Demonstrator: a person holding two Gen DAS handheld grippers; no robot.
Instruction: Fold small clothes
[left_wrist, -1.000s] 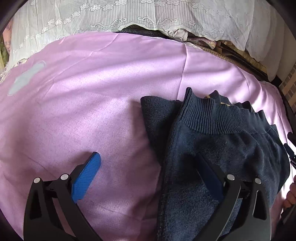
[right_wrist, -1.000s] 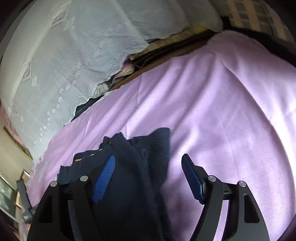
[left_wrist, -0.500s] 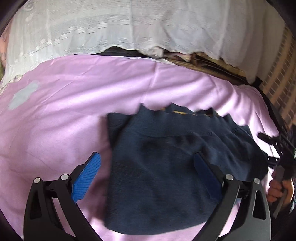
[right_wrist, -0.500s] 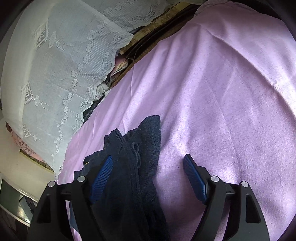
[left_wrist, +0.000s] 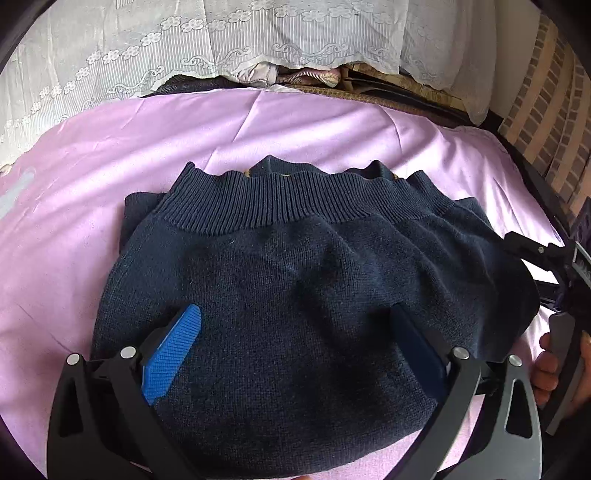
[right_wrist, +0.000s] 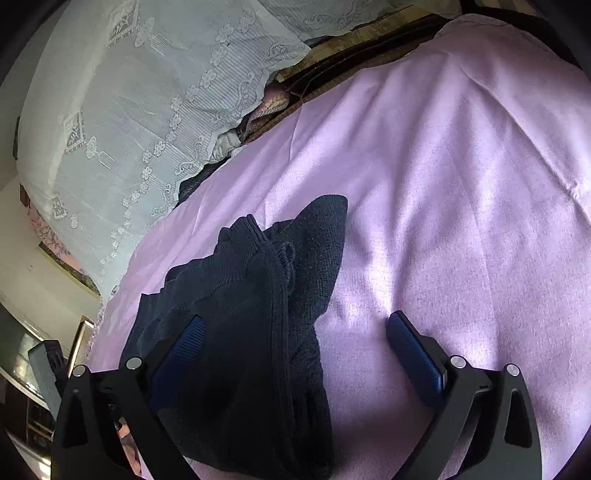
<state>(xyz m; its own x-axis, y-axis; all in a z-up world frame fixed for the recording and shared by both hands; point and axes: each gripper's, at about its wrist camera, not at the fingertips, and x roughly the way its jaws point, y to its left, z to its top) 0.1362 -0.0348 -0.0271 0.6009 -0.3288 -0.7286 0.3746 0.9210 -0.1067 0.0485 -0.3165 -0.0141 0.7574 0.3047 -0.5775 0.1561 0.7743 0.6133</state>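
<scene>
Left wrist view: one dark navy knitted garment (left_wrist: 295, 295) w/ a ribbed band along its far edge lies folded in a thick bundle on the lilac sheet (left_wrist: 184, 129) of what looks like a bed; left tool (left_wrist: 299, 350) hovers over the near half of it, blue pads well apart, nothing pinched between them; can't tell if the tips touch the knit. At the right edge a hand (left_wrist: 554, 365) grips the handle of the right tool (left_wrist: 543, 266), which sits just beside the garment's right side. White lace curtain (left_wrist: 258, 40) hangs behind; brick wall far right.

Right wrist view: same garment (right_wrist: 251, 325) seen edge-on, several layers stacked, lying mostly under the left finger; right tool (right_wrist: 295, 350) has jaws opening, spread wide; fabric lies between them but the pads don't press on it; right pad is over bare sheet (right_wrist: 461, 184).

Handling, as judged: soft, floppy, light knit; not fragile, not slippery; layers prob. slide apart if lifted by one ply, so pinch thru all layers at a folded edge or the ribbed band, one tool per corner.

Count: 1 garment, 2 tools, 1 sheet, 1 curtain.
</scene>
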